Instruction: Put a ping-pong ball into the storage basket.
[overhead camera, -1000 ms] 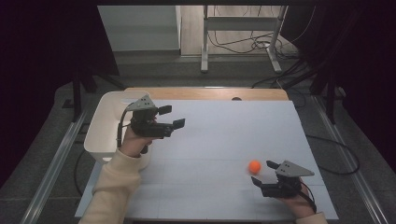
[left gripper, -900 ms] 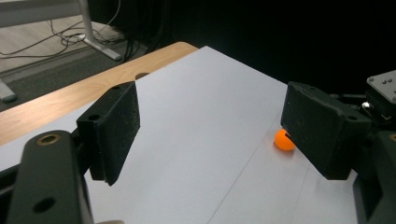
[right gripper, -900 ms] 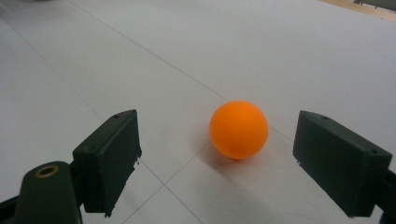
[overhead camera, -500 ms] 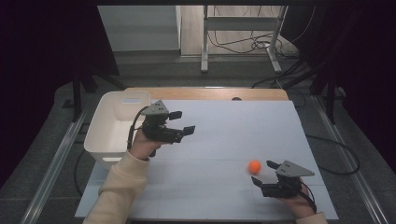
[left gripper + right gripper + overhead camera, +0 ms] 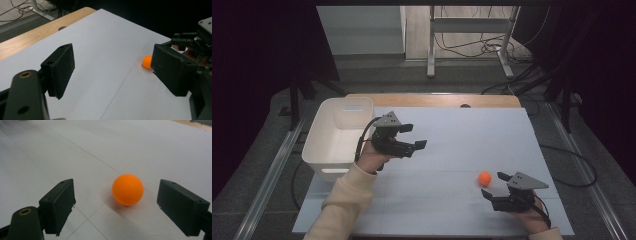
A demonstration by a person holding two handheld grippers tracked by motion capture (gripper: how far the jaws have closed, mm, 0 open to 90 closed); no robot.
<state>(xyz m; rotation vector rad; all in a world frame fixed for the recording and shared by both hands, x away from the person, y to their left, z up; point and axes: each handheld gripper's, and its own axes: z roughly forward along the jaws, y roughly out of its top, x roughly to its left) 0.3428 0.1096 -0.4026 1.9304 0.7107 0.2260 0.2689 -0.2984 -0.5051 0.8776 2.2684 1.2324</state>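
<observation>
In the high view, the orange ball [image 5: 484, 178] lay on the white worktop [image 5: 472, 135], near the front right part, and nothing touched it. The right gripper [image 5: 497, 186] rested low just beside it, with its jaws spread and pointed at the ball, probably so that a short push forward would bring the ball between them. The left gripper [image 5: 414, 138] hung above the worktop just beside the white bin [image 5: 337, 137], its jaws also spread and holding nothing. The bin stood at the left edge with its mouth up; I judged it was put there to receive the ball.

In the left gripper view, the two black jaws stood wide apart over bare worktop [image 5: 100, 50]. Farther off, the ball [image 5: 147, 61] was seen partly behind one jaw, and the right gripper [image 5: 192, 47] waited beside it.

In the right gripper view, the ball [image 5: 127, 189] sat on the worktop [image 5: 125, 145] ahead of the open jaws, closer to the jaw at the right of the picture but apart from both. The pads were level with it, which seemed a good position for closing on its middle.
</observation>
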